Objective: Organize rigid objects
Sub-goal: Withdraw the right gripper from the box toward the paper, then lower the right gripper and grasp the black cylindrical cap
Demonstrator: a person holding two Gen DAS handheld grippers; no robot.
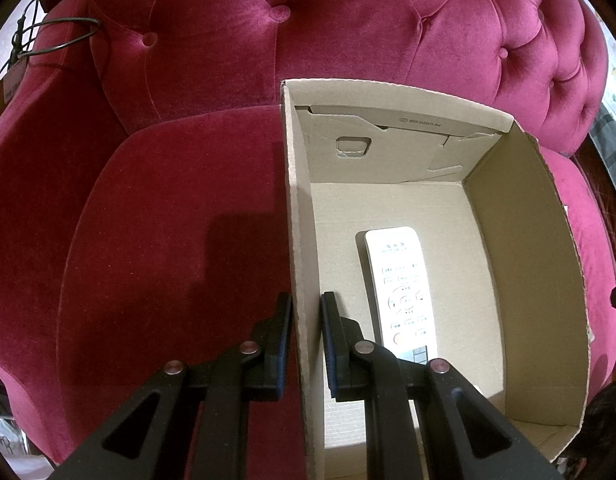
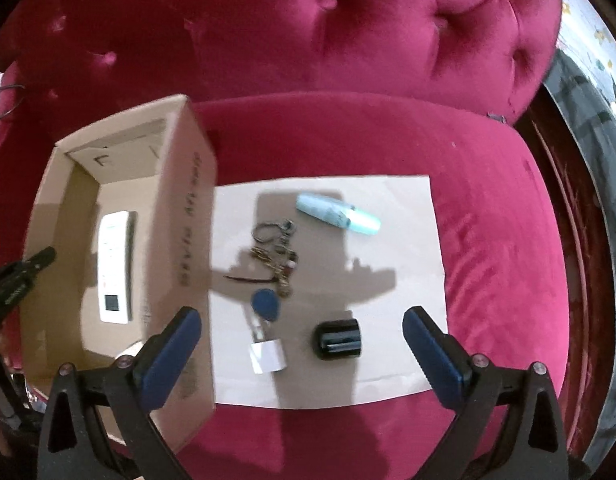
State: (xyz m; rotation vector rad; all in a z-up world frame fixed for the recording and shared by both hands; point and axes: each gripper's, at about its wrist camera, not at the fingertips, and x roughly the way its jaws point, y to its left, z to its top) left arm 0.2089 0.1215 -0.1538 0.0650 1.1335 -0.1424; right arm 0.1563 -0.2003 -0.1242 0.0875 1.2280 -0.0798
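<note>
A crimson tufted sofa (image 2: 388, 40) is carrying everything on its seat cushion. The cardboard box (image 1: 528, 280) is sitting open-topped toward the cushion's left side, and a flat cardboard sheet (image 2: 408, 280) is lying just beside the box's right wall, reaching toward the cushion's right edge. A white remote (image 1: 400, 280) is lying face up on the box floor. On the sheet, a pale blue tube (image 2: 336, 214) is resting near the far edge, a bunch of keys (image 2: 274, 252) with a blue fob is sprawling beside the box, and a black cylinder (image 2: 340, 338) and a small white charger (image 2: 268, 356) are lying toward the near edge. The left gripper (image 1: 306, 304) is pinching the box's left wall between its pads. The right gripper (image 2: 302, 320) is hanging over the sheet's near edge with fingers spread wide, gripping nothing.
</note>
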